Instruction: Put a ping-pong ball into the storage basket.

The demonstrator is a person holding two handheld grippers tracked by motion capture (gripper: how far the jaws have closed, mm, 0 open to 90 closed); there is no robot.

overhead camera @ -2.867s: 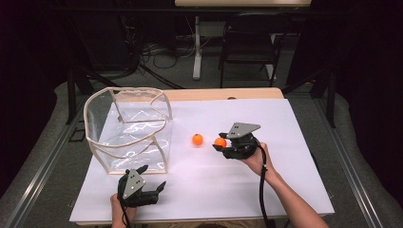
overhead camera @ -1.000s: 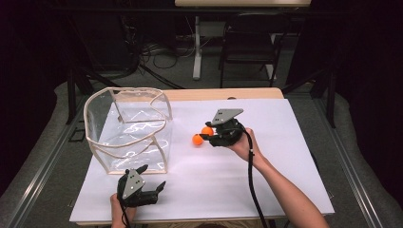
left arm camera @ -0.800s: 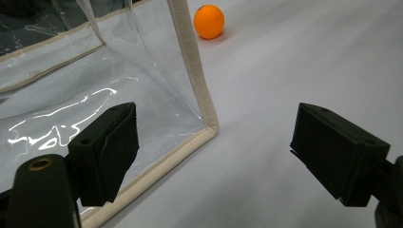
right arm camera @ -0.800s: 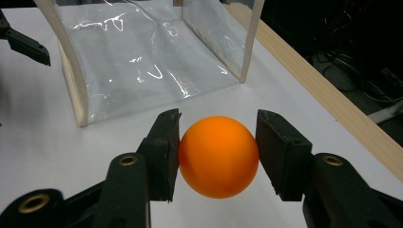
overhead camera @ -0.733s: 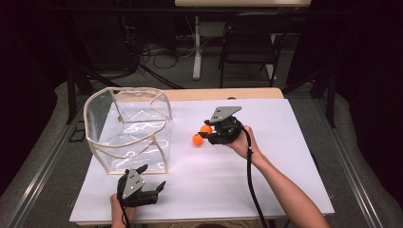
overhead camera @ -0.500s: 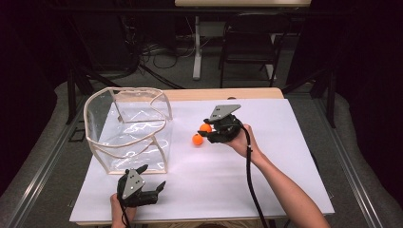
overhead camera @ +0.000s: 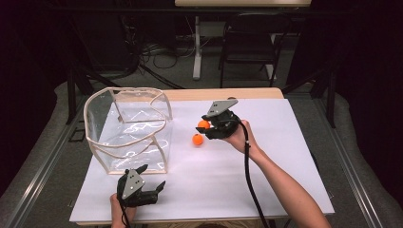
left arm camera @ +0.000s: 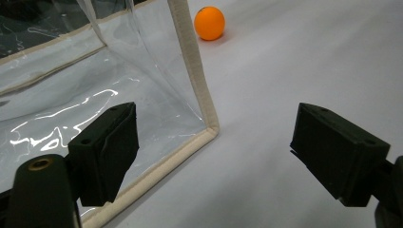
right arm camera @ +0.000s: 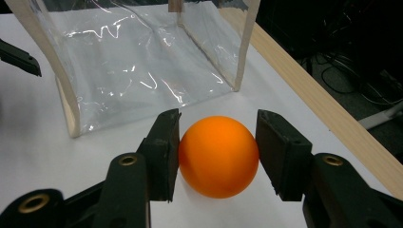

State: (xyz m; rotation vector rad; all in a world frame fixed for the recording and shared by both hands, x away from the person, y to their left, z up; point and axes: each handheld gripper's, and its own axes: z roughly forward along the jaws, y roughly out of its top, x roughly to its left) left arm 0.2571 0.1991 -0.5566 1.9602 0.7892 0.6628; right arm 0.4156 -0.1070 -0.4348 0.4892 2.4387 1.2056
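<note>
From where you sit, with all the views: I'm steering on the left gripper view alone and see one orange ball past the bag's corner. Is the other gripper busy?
Observer: Yes. The right gripper is shut on an orange ball, its pads pressing both sides.
Operator: Same ball I see?
Observer: No. The held ball is lifted beside a second ball that lies on the white table.
Operator: Where's the bag's opening?
Observer: The clear bag stands upright, open at the top.

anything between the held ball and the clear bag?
Nothing: bare white table between the orange ball in the right tongs and the clear bag, per right gripper view.
</note>
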